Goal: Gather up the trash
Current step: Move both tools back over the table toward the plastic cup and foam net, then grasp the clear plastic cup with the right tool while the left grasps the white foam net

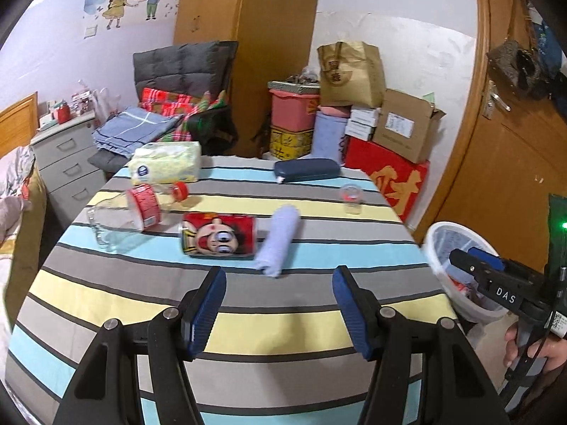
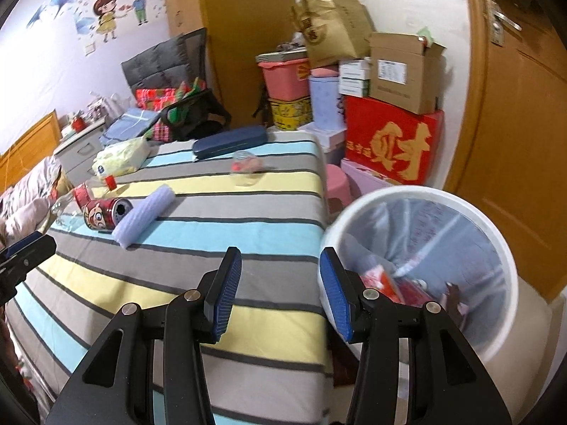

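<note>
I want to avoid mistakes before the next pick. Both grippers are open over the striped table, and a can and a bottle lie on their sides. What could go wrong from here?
1. The red can lies close against the rolled cloth, so the left gripper may catch the cloth too.
2. The clear bottle lies on its side and may roll toward the table edge if nudged.
3. The bin stands beside the table, lower; a drop from the right gripper could miss.
</note>
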Motion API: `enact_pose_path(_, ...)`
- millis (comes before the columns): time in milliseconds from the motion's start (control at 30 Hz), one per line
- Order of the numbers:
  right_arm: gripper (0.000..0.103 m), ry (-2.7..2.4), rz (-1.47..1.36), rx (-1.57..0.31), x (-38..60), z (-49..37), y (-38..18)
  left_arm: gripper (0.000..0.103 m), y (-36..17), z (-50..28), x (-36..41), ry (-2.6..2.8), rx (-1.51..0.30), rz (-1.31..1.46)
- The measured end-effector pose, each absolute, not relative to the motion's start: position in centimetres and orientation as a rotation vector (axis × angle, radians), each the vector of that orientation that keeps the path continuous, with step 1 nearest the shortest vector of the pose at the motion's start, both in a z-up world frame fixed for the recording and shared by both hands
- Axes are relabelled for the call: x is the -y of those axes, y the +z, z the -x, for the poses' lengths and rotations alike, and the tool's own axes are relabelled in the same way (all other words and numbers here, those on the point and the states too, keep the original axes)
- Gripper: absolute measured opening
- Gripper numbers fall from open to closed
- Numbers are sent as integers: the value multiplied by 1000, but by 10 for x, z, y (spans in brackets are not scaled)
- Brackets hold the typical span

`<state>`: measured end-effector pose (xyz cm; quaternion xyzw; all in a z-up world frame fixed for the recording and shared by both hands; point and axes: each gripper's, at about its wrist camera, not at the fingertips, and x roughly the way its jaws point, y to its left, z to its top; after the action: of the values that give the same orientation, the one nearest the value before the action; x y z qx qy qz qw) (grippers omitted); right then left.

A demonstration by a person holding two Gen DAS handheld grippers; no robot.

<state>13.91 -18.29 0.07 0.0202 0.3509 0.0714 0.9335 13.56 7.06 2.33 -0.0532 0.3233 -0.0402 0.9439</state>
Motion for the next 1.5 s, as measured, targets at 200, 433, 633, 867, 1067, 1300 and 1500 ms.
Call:
enact_pose_path(200, 48, 194, -24, -714, 166, -162, 0, 62, 16, -155, -80, -101, -681, 118)
enact_pose_path(433, 48, 236, -36, -738, 158, -201, -8, 62, 5, -190, -64, -186, -702, 96)
enact_pose_path(633, 55, 247, -26, -762, 156, -235, -17, 62, -9, -222, -54, -213, -724, 68)
enact_pose_path(867, 55, 262, -49, -796, 156, -263, -23, 62, -26, -254, -47, -218, -775, 54)
enact_pose_path(1067, 55, 252, -36, -826, 152, -278, -30, 62, -32, -269, -47, -223, -790, 48)
enact_pose_path(1300, 55, 278, -31, -867, 148, -290, -35, 62, -41, -289, -46, -230, -832, 55)
enact_pose_path(1500, 55, 277, -45, -890, 151, -299, -38, 62, -47, -298, -47, -245, -844, 82)
